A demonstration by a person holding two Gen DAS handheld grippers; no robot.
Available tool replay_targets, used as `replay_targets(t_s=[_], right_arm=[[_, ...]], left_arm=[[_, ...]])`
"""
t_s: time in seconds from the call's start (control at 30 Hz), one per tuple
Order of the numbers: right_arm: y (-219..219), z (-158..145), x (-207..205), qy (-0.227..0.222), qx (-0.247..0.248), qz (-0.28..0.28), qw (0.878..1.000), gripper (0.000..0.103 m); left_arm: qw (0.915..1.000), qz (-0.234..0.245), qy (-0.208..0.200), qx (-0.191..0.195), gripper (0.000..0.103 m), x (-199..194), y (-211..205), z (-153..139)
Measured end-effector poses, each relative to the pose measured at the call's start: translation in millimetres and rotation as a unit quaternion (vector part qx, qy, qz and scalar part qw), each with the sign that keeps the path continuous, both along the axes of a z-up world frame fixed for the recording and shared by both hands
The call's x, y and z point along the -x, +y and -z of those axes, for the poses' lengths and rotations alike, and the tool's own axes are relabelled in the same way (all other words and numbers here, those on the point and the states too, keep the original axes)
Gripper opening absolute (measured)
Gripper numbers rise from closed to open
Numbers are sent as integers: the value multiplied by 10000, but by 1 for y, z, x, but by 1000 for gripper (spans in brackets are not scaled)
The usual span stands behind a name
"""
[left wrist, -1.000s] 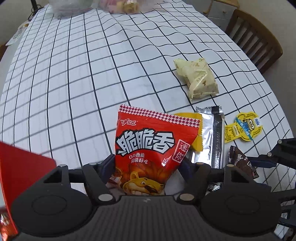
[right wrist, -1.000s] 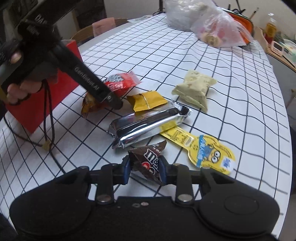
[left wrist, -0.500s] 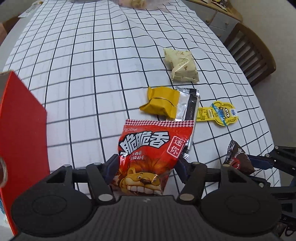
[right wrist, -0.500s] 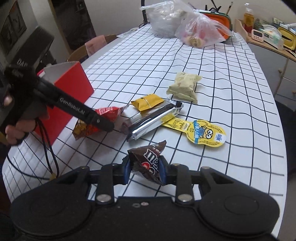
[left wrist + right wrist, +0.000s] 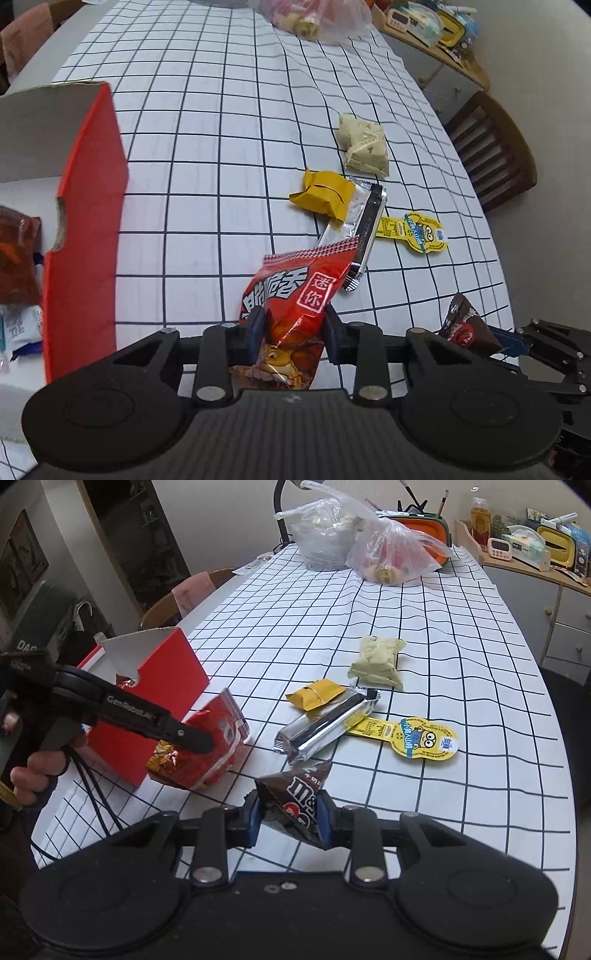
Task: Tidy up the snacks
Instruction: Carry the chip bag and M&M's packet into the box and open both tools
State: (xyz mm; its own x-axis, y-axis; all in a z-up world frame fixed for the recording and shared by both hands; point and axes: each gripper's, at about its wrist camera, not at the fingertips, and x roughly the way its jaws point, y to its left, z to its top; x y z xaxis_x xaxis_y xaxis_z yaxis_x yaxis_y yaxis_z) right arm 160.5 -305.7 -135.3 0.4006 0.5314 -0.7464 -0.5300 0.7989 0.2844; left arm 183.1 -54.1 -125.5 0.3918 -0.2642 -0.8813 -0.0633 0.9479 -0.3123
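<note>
"迷你" on the red snack bag [image 5: 295, 306], "GenRobot.AI" on the left gripper [image 5: 195, 740] arm, "m" letters on the brown candy packet [image 5: 295, 797]

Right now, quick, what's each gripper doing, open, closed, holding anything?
Left gripper: closed on the red crinkly foil snack bag.
Right gripper: closed on the small brown chocolate candy packet.

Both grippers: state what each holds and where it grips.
Left gripper pinches the red snack bag across its lower half. Right gripper pinches the brown M&M's packet across its middle.
</note>
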Motion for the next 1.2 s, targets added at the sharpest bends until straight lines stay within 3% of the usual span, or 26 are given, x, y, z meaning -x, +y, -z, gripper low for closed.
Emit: replay_targets(t_s=[0.43, 0.63, 0.97, 1.2], right_arm=[[36, -36, 22, -177, -157, 55, 9997, 28], [63, -59, 27, -426, -149, -16, 9990, 28], [132, -89, 30, -803, -192, -303, 9961, 28], [194, -89, 28, -822, -147, -598, 9947, 28]], left_arm=[[9988, -300, -188, 340, 25, 34, 34, -35], [9969, -303, -572, 449, 25, 47, 53, -69], [9911, -545, -1175, 301, 25, 64, 110, -113], [9868, -855, -1374, 22, 25, 79, 167, -124]])
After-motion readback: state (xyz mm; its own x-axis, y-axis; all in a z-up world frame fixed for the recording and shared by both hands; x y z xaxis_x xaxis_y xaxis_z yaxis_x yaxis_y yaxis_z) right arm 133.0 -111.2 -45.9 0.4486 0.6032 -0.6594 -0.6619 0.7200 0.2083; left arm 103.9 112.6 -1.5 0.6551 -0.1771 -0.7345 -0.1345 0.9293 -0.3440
